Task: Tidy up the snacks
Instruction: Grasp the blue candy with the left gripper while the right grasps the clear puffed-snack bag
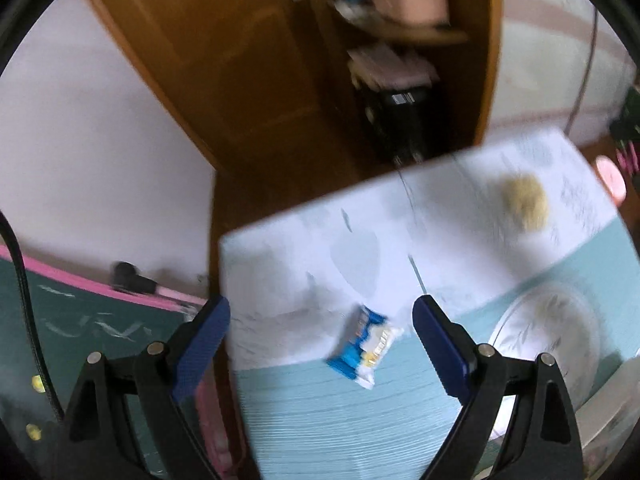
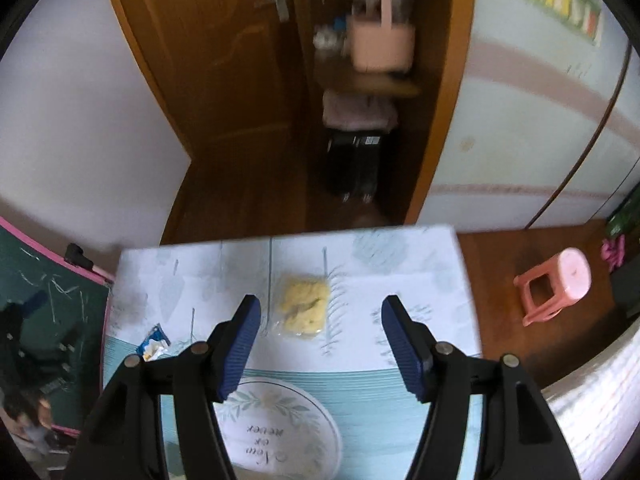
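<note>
Left wrist view: my left tool [image 1: 320,322] hangs with its jaws spread wide and empty over the table [image 1: 280,248], the blue-and-white snack packet [image 1: 362,346] lying between them near the table's left edge. My right tool [image 2: 320,324] is partly spread, gripping nothing, above the yellow snack bag [image 2: 303,308] at the table's middle.

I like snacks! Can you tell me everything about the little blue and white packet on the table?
The blue and white packet is a small, crinkly snack wrapper, seemingly plastic, with yellow print. It looks sealed and lies flat but skewed on the patterned tablecloth, where white meets teal stripes. Nothing grips it; only the cloth touches it. Its lettering is too blurred to read.
</note>
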A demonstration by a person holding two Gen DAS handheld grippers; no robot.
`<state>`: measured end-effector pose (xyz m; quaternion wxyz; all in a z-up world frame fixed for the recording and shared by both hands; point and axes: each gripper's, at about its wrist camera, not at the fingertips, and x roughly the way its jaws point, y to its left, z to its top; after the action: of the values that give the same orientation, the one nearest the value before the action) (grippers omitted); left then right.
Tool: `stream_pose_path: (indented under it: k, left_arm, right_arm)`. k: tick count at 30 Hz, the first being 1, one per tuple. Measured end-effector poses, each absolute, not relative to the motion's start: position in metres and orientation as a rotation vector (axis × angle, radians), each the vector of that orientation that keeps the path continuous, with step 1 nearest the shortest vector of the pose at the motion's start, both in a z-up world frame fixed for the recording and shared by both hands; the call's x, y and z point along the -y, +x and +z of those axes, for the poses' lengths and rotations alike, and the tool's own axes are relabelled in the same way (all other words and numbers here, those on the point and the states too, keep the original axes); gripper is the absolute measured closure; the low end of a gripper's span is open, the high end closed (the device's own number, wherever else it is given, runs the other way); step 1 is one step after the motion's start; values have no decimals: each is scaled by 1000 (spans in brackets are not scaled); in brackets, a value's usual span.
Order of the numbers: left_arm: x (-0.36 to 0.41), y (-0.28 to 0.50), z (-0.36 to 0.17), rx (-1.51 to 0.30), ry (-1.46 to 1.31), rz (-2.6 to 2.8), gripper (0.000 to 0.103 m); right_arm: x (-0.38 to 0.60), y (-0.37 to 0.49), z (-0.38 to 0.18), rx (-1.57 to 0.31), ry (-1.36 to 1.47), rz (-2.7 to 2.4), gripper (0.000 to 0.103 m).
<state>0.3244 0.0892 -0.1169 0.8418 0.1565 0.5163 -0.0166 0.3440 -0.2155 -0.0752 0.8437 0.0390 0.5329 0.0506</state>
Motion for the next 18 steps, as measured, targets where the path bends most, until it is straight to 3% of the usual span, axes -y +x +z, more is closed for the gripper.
stream_pose_path:
  k: [7, 18]
  left_arm:
    - [-84, 341, -198, -1215, 341, -88, 11]
    - [-98, 352, -235, -1287, 259, -140, 11]
  right_arm:
    - [199, 370, -166, -1266, 129, 106, 40]
    - [178, 399, -218, -1305, 133, 80, 40]
